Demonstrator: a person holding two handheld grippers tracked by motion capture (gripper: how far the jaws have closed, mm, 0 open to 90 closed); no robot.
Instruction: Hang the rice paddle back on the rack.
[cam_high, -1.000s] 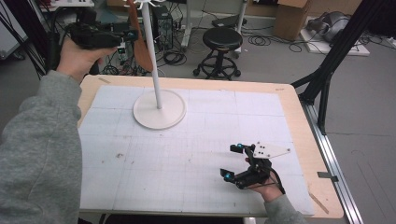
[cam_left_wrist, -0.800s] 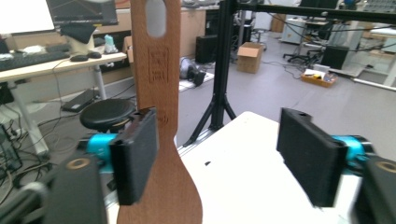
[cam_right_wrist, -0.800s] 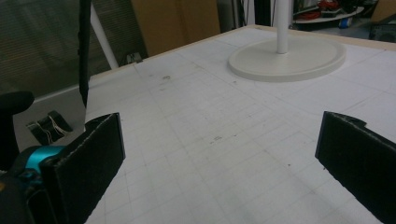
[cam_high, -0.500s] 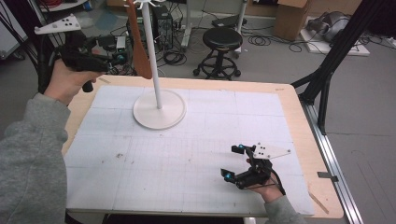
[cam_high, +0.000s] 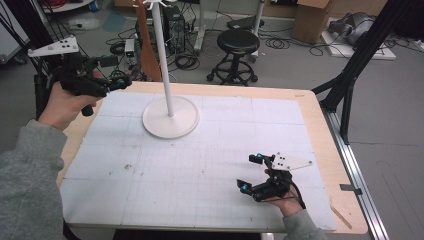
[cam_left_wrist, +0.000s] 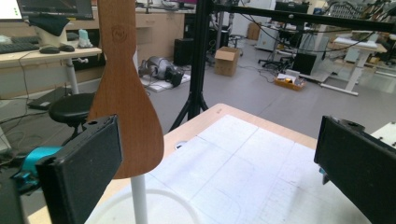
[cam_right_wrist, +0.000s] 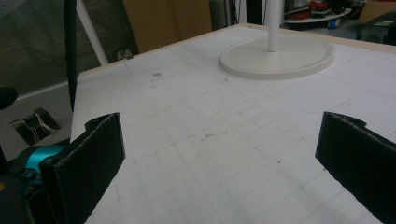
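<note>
My left hand-held gripper (cam_high: 112, 82) hovers off the far left corner of the bench (cam_high: 310, 107). Its jaws have just been opening and now stand wide apart with nothing between them. Just beyond them a wooden spatula (cam_left_wrist: 125, 88) hangs upright, its broad blade low, beside the pole of the white stand (cam_high: 170, 117). The stand's round base rests on the gridded mat towards the far left. My right hand-held gripper (cam_high: 252, 172) rests on the mat at the near right, well apart from the stand, jaws spread open and empty.
</note>
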